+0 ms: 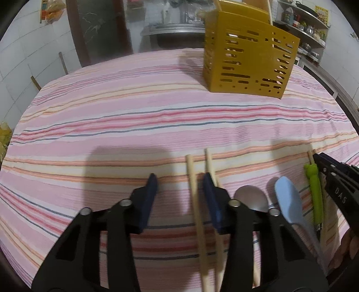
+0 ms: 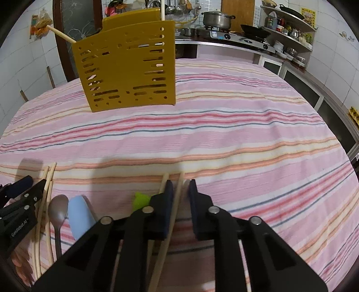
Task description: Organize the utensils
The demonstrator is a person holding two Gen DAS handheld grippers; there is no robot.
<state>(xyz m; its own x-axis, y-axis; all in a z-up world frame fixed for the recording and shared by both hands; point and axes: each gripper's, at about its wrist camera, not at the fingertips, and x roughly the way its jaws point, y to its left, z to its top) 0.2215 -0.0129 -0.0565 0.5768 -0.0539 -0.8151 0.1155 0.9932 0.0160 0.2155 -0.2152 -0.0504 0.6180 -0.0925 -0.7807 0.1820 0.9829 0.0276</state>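
Two wooden chopsticks lie near the front of the striped tablecloth (image 1: 134,116). One chopstick (image 1: 193,179) runs between the fingers of my left gripper (image 1: 180,183), which stands open with neither pad touching it. The other chopstick (image 1: 208,157) passes behind the right finger. My right gripper (image 2: 180,188) has its jaws narrow around a chopstick (image 2: 179,191); a second chopstick (image 2: 165,179) lies just outside its left finger. Between the grippers lie a metal spoon (image 2: 58,209), a light blue spoon (image 2: 79,215) and a green-handled utensil (image 2: 141,198). The yellow slotted utensil holder (image 2: 128,65) stands at the far side.
Chopsticks stick out of the yellow holder (image 1: 249,65). A person's hand (image 2: 20,258) holds the left gripper (image 2: 33,183). Beyond the table's far edge are a counter with a stove and pot (image 2: 216,19) and shelves (image 2: 289,29). The cloth between the utensils and the holder is bare.
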